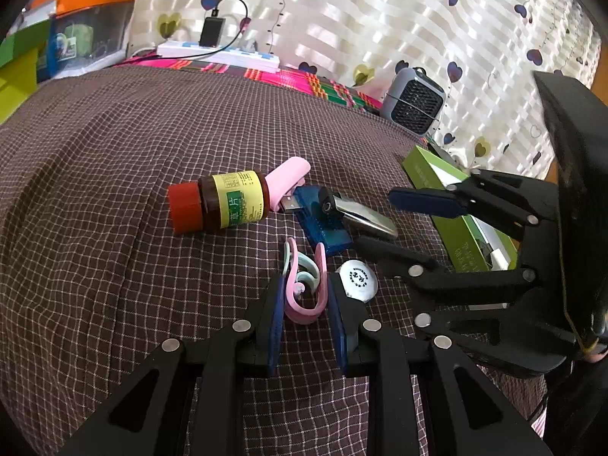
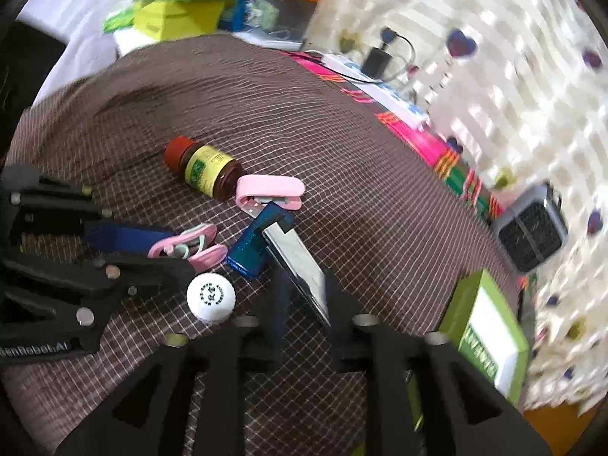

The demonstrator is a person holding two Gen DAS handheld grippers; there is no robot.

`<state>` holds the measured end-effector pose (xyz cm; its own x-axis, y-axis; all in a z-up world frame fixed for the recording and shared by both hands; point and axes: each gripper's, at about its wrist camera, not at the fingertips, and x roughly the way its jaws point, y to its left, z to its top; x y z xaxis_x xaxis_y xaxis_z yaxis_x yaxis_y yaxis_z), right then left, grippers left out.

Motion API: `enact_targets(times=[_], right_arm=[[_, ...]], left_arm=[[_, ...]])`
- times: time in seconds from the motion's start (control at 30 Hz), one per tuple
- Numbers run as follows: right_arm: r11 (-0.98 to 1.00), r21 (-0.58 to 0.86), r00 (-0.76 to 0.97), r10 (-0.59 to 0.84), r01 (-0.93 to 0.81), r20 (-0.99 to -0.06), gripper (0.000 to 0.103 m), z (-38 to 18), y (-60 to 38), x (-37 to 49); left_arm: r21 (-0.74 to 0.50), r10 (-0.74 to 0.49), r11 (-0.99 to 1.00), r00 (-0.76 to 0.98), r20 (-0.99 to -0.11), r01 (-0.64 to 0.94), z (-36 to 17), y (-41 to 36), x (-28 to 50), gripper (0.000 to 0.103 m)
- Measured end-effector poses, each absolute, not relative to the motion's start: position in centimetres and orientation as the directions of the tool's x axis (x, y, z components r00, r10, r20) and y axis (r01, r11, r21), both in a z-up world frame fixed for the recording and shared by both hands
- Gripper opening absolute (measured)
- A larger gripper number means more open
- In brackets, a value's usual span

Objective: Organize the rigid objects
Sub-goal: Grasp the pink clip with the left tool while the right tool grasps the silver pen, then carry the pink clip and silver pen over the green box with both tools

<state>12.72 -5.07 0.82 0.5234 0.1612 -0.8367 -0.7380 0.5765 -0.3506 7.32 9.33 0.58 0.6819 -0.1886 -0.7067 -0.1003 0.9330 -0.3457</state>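
Note:
A pile of small objects lies on the checked brown cloth. A brown pill bottle with a red cap lies on its side. A pink stapler lies behind it. A blue USB device has a silver metal piece on it. A white round cap sits by a pink and mint clip. My left gripper brackets the clip, jaws close around it. My right gripper stands around the silver piece.
A green box lies at the right. A small grey heater stands by the heart-print curtain. A white power strip with a black charger and stacked bins sit at the back.

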Motion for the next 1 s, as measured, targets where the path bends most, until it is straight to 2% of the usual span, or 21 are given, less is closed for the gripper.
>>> enact_targets(times=[0.27, 0.33, 0.4, 1.0], right_arm=[[0.591, -0.28, 0.444, 0.15, -0.757, -0.883, 0.045, -0.1, -4.4, 15.0], [0.606, -0.266, 0.44, 0.156, -0.749, -0.884, 0.03, -0.2, -4.6, 15.2], [0.617, -0.272, 0.443, 0.141, -0.739, -0.885, 0.011, -0.3, -4.5, 15.4], [0.786, -0.063, 0.442, 0.278, -0.615, -0.853, 0.011, 2.1, -8.2, 10.3]], left_arm=[[-0.366, -0.206, 0.926, 0.683, -0.701, -0.097, 0.6, 9.7, 7.2, 0.021], [-0.366, -0.207, 0.925, 0.682, -0.701, -0.096, 0.7, 9.7, 7.2, 0.021], [-0.365, -0.206, 0.926, 0.682, -0.702, -0.095, 0.7, 9.7, 7.3, 0.021], [-0.308, -0.172, 0.95, 0.72, -0.672, -0.06, 2.1, 8.4, 4.0, 0.02]])
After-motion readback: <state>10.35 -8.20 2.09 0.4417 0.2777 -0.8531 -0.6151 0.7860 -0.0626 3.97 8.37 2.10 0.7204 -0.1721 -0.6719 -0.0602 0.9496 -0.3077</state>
